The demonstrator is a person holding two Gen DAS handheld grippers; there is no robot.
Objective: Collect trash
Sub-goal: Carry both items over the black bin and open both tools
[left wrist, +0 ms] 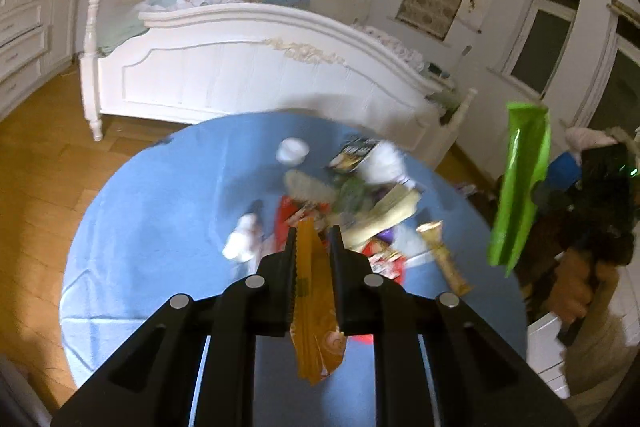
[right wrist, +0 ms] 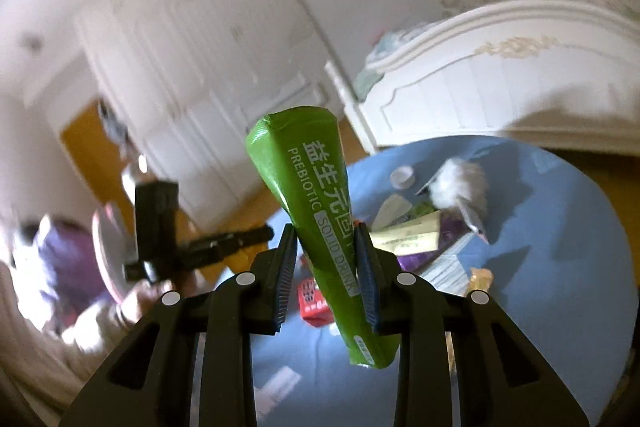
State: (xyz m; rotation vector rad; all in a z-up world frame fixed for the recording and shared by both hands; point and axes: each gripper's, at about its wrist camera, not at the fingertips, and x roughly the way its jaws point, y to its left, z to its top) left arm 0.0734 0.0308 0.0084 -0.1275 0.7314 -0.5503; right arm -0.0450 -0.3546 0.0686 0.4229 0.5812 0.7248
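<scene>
My left gripper (left wrist: 314, 235) is shut on an orange snack wrapper (left wrist: 316, 307) and holds it above the round blue table (left wrist: 132, 227). My right gripper (right wrist: 326, 233) is shut on a long green drink-mix packet (right wrist: 320, 223), held up above the table; the same packet (left wrist: 520, 183) and the right hand show at the right of the left wrist view. A pile of trash (left wrist: 360, 203) lies in the middle of the table: wrappers, crumpled white tissue (left wrist: 384, 163), a red packet (right wrist: 312, 301) and a tan stick wrapper (left wrist: 446, 255).
A small white cup (left wrist: 293, 151) stands at the far side of the table. A white bed (left wrist: 248, 67) stands just beyond the table. White wardrobes (right wrist: 192, 67) line the wall. Wooden floor (left wrist: 40, 167) surrounds the table.
</scene>
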